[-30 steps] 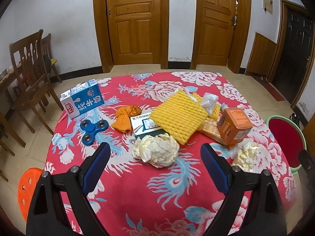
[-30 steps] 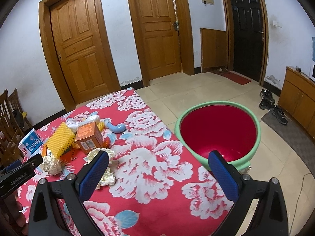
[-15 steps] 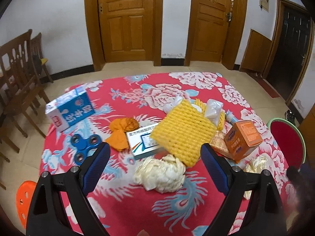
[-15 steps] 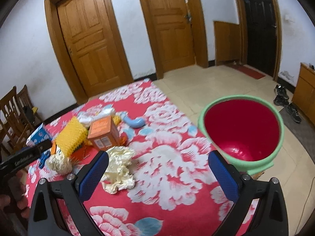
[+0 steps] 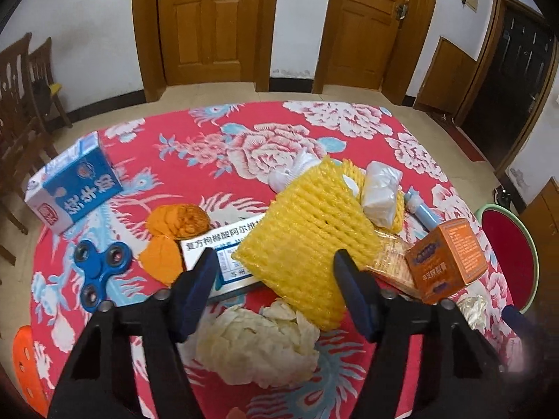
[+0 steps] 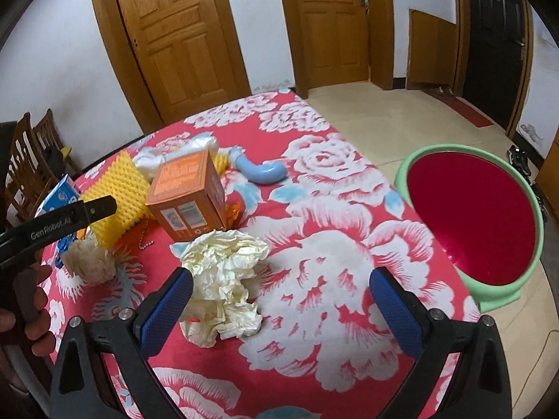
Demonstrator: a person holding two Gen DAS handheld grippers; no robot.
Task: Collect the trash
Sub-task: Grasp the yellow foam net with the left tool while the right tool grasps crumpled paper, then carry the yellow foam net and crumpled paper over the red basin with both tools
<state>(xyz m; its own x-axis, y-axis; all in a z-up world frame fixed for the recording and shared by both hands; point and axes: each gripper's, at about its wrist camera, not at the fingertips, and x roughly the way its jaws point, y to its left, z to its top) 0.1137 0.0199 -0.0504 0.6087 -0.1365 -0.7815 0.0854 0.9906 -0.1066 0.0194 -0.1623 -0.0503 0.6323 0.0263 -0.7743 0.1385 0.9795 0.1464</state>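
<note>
A crumpled white paper wad (image 5: 258, 345) lies on the flowered red tablecloth (image 5: 223, 153). My left gripper (image 5: 274, 289) hovers over it with its jaws closing, the wad low between the fingers and no pad pressing on it. Just beyond the tips lies a yellow foam net (image 5: 304, 241). A second crumpled cream paper (image 6: 223, 279) lies by the left finger of my right gripper (image 6: 281, 309), which stands wide open and holds nothing. A red bin with a green rim (image 6: 471, 216) stands on the floor off the table's right edge.
Also on the cloth are an orange box (image 6: 188, 192), a blue milk carton (image 5: 73, 185), a blue fidget spinner (image 5: 99, 272), an orange peel (image 5: 171, 234), a white medicine box (image 5: 223, 258), a plastic bag (image 5: 380, 188) and a blue tube (image 6: 262, 171). Wooden chairs (image 5: 21, 104) stand at the left.
Both grippers have come forward and lower over the table, so the trash looks larger. The left jaws have narrowed. The right jaws stay wide.
</note>
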